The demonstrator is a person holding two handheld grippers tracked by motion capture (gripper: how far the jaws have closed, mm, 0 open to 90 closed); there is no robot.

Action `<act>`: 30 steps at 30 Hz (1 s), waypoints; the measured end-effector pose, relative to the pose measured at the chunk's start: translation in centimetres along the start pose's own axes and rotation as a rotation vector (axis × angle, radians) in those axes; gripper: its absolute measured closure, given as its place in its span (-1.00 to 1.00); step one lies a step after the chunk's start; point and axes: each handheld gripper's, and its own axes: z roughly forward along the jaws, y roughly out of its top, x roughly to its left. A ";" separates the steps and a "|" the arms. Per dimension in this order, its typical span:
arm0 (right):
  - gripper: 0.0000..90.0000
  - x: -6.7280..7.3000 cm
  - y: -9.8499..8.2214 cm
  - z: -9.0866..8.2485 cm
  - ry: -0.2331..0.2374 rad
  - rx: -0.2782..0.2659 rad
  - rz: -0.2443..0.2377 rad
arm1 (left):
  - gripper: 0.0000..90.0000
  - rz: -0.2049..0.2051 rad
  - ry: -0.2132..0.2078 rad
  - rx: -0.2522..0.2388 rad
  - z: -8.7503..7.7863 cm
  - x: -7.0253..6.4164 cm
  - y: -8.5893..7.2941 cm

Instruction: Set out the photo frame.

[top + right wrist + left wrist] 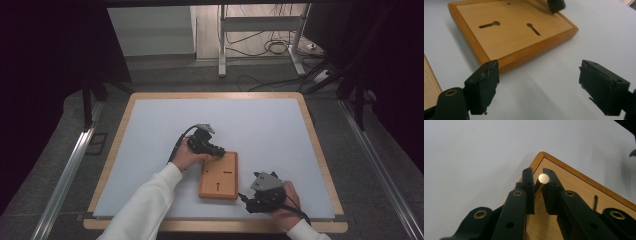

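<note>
My left gripper [538, 182] has its jaws drawn narrow around a small metal peg [543, 179], the pads pressing on it from both sides at the far corner of the wooden board [574, 187]. My right gripper [537, 87] stands with its jaws spread wide and nothing between them, just off the board's near edge, above the white table mat [165, 125]. The board lies flat on that mat between my two hands, keyhole slots [489, 24] facing up.

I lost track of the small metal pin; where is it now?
In the left gripper view the metal pin stands clamped between the left tongs, over the near corner of the wooden board.
</note>
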 end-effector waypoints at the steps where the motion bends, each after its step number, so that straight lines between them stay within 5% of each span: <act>1: -0.67 0.5 0.3 0.2 -0.001 0.003 -0.017 | 0.79 0.000 -0.002 0.002 0.0 0.0 0.0; 6: -0.71 1.8 1.2 0.9 -0.012 0.009 -0.071 | 0.78 -0.007 -0.008 0.012 0.0 0.3 0.2; 14: -0.72 3.8 2.0 1.3 0.038 0.016 -0.114 | 0.80 -0.031 -0.015 0.017 0.0 0.6 0.5; 21: -0.72 5.0 2.9 3.9 -0.041 0.053 -0.198 | 0.80 -0.052 -0.015 0.019 0.1 0.7 0.7; 30: -0.62 5.6 3.4 4.5 -0.123 0.059 -0.270 | 0.81 -0.055 -0.001 -0.005 0.0 0.7 0.3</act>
